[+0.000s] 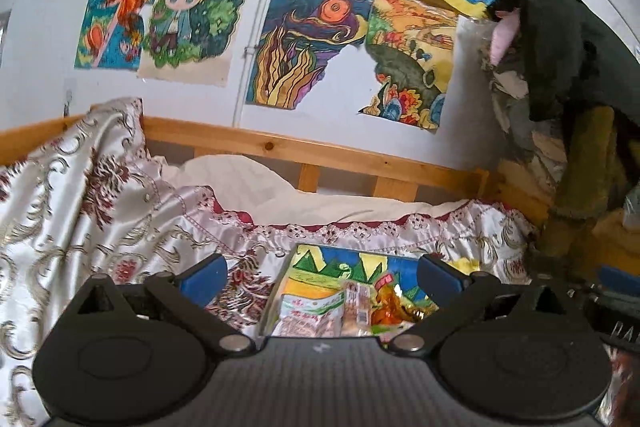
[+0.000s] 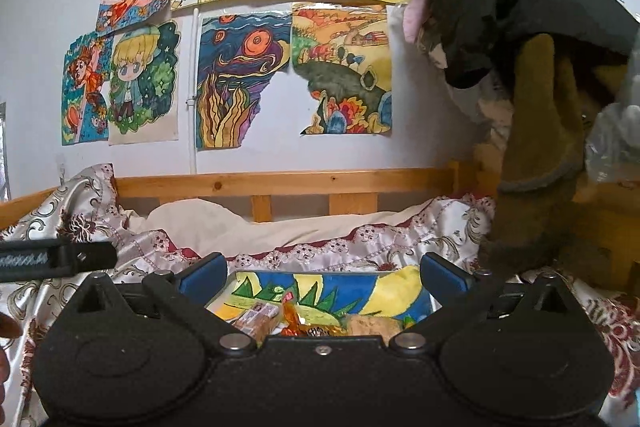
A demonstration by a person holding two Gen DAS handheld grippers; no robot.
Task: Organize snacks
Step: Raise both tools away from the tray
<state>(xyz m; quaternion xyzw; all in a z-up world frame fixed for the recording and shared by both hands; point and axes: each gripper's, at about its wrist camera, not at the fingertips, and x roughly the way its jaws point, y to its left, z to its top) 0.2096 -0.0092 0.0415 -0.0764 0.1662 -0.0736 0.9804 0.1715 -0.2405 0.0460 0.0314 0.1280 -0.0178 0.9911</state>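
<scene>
Bed (image 2: 80, 227): patterned satin cover, rumpled; wooden rail (image 2: 280, 181) behind; wall (image 1: 40, 7) above hung with drawings (image 2: 240, 79); dark clothes (image 2: 520, 7) piled at right. Tray (image 2: 360, 289): painted base, flat on the cover, low in both views. Snacks (image 2: 260, 319): several small packets, one orange wrapper (image 1: 390, 313) among them, lying in the tray's near part, partly hidden by the gripper bodies. Left gripper (image 1: 320, 281): jaws spread wide, nothing between them, aimed slightly downward over the tray. Right gripper (image 2: 324, 277): jaws fully apart, empty, same shallow downward aim, beside the left. Risk, judged: the soft cover may let the tray tip or slide under a push; slick packets lying close together may slip, or two may be pinched at once.
</scene>
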